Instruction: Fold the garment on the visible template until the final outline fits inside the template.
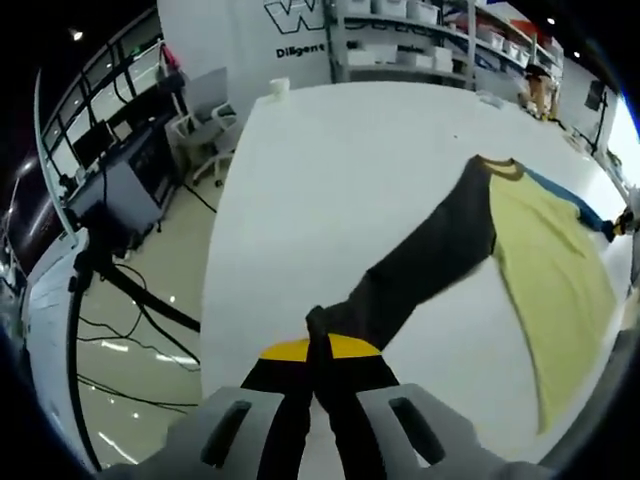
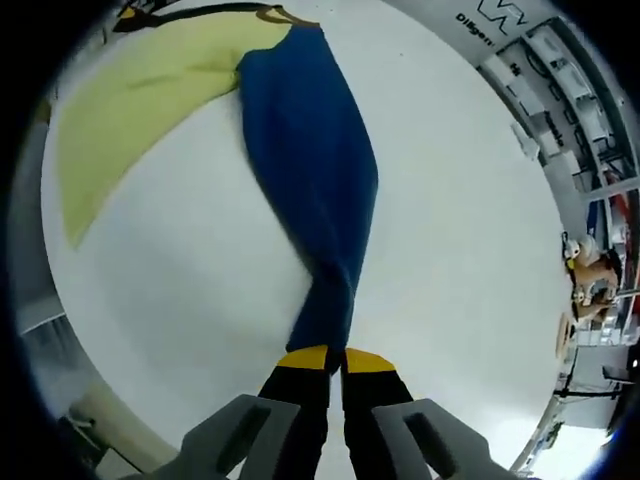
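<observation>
Garment (image 1: 545, 240): yellow body at right of the left gripper view, on the white table (image 1: 330, 180). Dark sleeve (image 1: 420, 265) runs to lower centre, clamped in the left gripper (image 1: 322, 352). Blue sleeve (image 2: 310, 170) descends to lower centre of the right gripper view, clamped in the right gripper (image 2: 335, 362).
</observation>
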Action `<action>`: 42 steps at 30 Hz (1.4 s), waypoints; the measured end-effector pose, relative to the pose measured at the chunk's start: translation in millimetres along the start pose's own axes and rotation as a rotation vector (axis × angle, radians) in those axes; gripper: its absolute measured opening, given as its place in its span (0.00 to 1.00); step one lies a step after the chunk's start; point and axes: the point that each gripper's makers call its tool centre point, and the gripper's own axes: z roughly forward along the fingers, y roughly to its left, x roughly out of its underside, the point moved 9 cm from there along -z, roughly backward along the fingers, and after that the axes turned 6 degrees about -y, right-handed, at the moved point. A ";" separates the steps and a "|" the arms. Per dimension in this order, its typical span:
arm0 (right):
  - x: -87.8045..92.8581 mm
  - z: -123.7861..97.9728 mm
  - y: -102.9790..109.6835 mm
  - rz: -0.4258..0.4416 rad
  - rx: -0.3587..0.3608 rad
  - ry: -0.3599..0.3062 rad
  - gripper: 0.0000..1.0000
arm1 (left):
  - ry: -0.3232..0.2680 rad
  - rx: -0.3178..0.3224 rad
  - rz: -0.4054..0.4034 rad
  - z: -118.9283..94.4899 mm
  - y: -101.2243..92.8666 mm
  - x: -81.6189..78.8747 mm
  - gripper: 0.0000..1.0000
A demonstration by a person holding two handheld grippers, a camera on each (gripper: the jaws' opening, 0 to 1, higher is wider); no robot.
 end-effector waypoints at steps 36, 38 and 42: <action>4.3 -28.9 3.7 -0.026 -0.007 -0.037 0.11 | -0.036 0.126 0.236 3.3 -21.8 28.2 0.30; 4.5 -31.1 2.9 -0.040 -0.001 -0.034 0.11 | -0.029 0.121 0.260 4.7 -20.4 32.2 0.32; 4.0 -36.4 1.1 -0.045 0.008 -0.030 0.11 | -0.016 0.121 0.254 6.2 -17.3 36.5 0.31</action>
